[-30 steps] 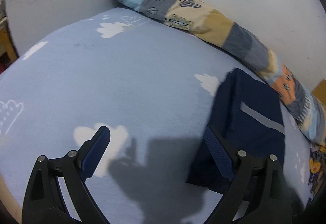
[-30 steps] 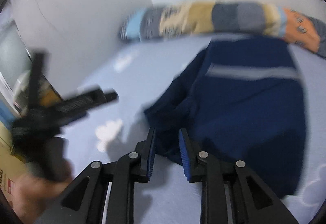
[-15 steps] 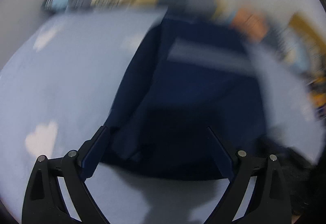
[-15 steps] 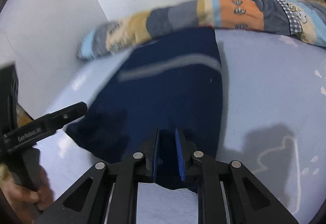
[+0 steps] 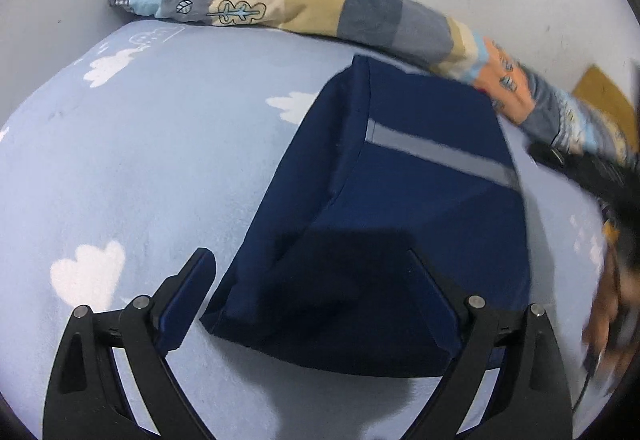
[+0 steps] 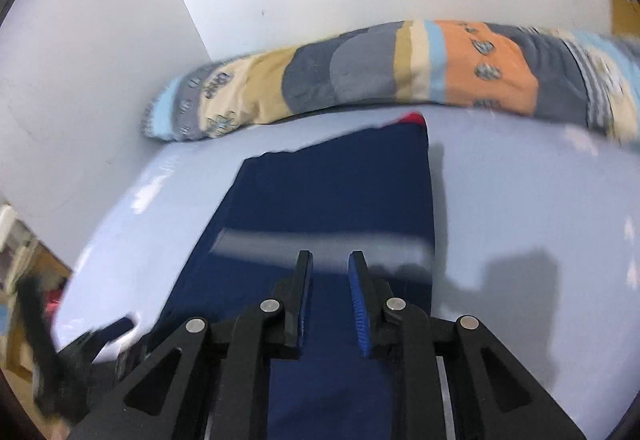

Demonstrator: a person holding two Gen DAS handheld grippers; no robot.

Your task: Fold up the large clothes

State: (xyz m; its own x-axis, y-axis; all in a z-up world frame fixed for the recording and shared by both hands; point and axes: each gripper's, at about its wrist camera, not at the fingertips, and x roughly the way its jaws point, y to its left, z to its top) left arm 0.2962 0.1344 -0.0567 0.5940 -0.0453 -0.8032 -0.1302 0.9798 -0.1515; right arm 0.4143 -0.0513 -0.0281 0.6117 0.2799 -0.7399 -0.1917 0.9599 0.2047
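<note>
A navy garment with a grey stripe lies folded into a long rectangle on the light blue cloud-print sheet. My left gripper hangs open and wide over the garment's near edge, one finger over the sheet, one over the cloth. In the right wrist view the garment runs away from me, with a bit of red at its far end. My right gripper hovers over the grey stripe; its jaws are narrow and opening. The cloth lies beneath them, and nothing is pinched.
A long patchwork bolster lies along the white wall behind the garment. The right gripper and the hand holding it blur past the right edge. A brown board stands at the far right. Furniture shows past the bed's left edge.
The left gripper swung from bare sheet to over the garment's near edge. The right gripper travelled across the garment, narrowed, then widened slightly. The rumpled left side now lies folded flat.
</note>
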